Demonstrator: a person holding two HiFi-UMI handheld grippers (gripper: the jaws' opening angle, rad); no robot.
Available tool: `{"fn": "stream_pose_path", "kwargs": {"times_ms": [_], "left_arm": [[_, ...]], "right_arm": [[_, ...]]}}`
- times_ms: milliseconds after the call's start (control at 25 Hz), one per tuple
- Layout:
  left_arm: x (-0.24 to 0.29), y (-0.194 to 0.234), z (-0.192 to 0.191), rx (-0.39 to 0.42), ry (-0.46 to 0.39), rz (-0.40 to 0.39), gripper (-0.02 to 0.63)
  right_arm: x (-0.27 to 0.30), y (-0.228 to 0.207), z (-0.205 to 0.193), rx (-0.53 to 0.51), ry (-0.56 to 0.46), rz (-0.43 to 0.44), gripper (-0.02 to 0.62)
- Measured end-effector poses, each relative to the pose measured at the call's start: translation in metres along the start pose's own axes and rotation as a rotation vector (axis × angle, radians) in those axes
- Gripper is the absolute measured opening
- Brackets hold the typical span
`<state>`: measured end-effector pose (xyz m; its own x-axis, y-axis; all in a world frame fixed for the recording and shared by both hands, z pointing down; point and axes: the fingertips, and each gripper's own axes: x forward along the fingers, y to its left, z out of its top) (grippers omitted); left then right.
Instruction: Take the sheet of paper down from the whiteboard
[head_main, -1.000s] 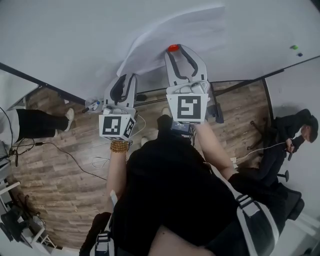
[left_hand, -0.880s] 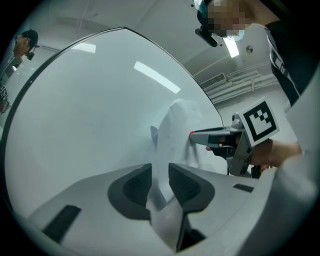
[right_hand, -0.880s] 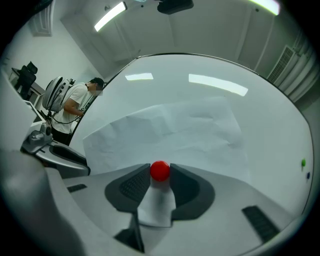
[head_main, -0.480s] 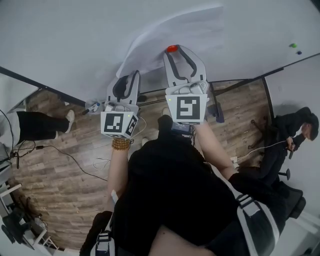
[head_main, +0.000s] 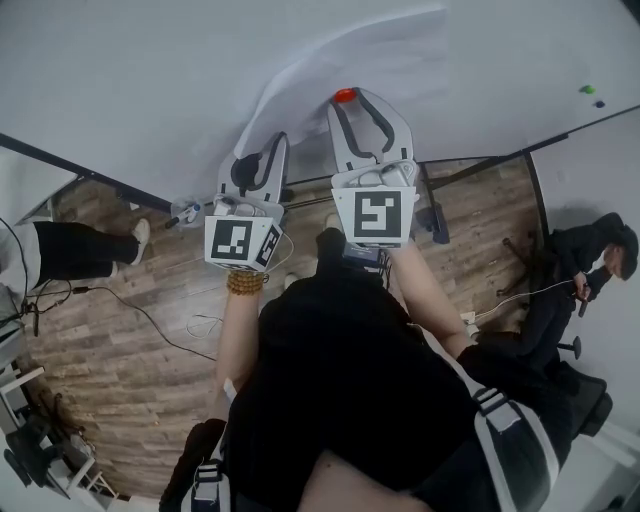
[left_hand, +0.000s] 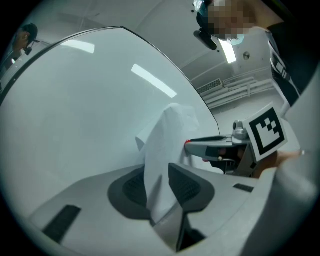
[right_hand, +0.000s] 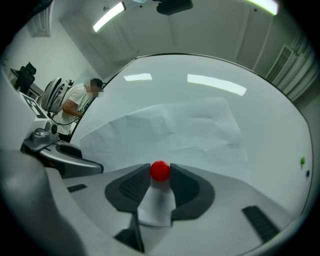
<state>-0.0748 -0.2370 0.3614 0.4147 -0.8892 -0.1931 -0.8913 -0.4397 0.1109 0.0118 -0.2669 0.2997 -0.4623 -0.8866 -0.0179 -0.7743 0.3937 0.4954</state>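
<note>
A white sheet of paper (head_main: 370, 60) hangs on the whiteboard (head_main: 150, 70), pinned by a round red magnet (head_main: 345, 96) near its lower edge. My right gripper (head_main: 358, 100) points at the board, and its pads press on both sides of the red magnet (right_hand: 160, 170). The paper (right_hand: 175, 130) spreads out above it. My left gripper (head_main: 262, 145) is at the sheet's lower left corner. That corner of the paper (left_hand: 167, 130) curls off the board and runs down between the pads of the left gripper (left_hand: 157, 169), which is shut on it.
A marker tray (head_main: 185, 213) runs under the board's lower edge. On the wooden floor, a person's legs (head_main: 70, 245) stand at the left and a seated person (head_main: 590, 260) is at the right, with cables between. Small green and blue magnets (head_main: 590, 95) sit on the board's right.
My left gripper has risen and shifted slightly right, closer to the sheet's corner and the board. The right gripper and the red magnet have stayed where they were.
</note>
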Motion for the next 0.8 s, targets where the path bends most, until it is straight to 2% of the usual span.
{"fn": "stream_pose_path", "kwargs": {"times_ms": [800], "left_arm": [[0.014, -0.011, 0.015, 0.014, -0.014, -0.002, 0.082]], "right_arm": [[0.0, -0.001, 0.001, 0.003, 0.0, -0.003, 0.118]]}}
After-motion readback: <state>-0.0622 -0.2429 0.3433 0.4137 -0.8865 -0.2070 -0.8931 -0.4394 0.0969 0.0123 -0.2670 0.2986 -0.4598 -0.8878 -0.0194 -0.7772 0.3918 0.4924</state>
